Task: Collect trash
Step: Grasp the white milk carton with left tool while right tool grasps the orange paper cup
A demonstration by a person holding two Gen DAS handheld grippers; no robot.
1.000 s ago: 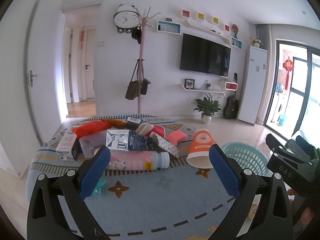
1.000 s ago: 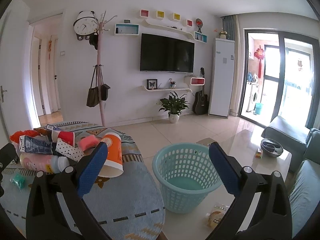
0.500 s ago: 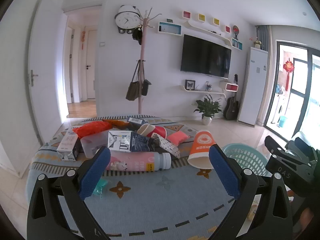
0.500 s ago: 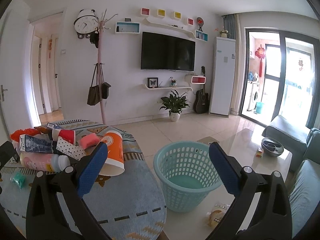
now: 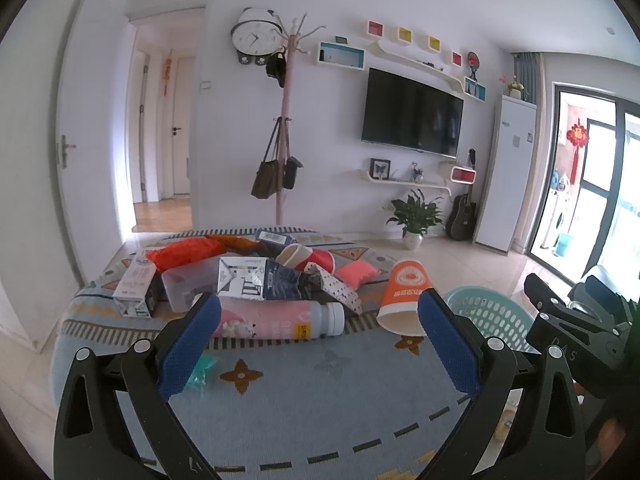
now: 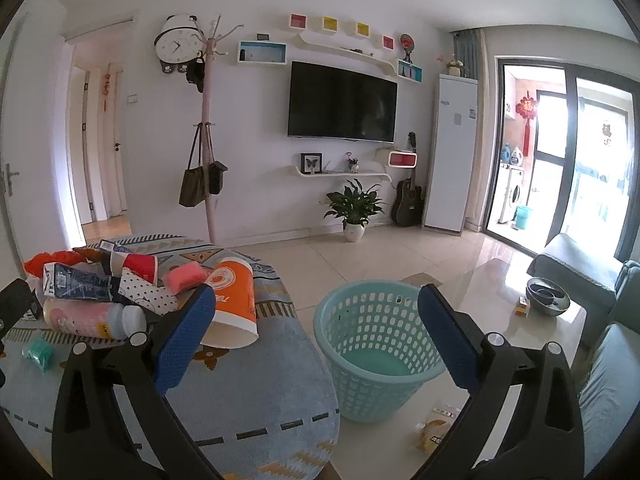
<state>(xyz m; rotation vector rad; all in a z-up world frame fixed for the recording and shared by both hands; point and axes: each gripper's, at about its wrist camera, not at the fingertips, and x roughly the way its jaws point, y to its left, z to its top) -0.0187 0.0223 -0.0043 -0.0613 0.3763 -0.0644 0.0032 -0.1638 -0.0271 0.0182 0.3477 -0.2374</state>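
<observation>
Two grippers gape empty: the left gripper (image 5: 319, 344) faces the litter heaped on the rug (image 5: 320, 392), the right gripper (image 6: 316, 344) faces one teal basket (image 6: 374, 350) on the floor beside it. Nearest lie one pink bottle (image 5: 276, 322), probably light and slick, best pinched mid-body, and one orange cup (image 5: 402, 298), crushable; grip its rim gently.

Domestic living room. Evidence: black flat-screen television (image 6: 342, 100) mounted on a white wall, round panda-shaped wall clock (image 6: 178, 44), pink coat stand (image 6: 208, 140) hung with bags, potted green plant (image 6: 354, 208), dark acoustic guitar (image 6: 408, 200), grey sofa (image 6: 612, 380), patterned blue rug (image 5: 320, 392).
</observation>
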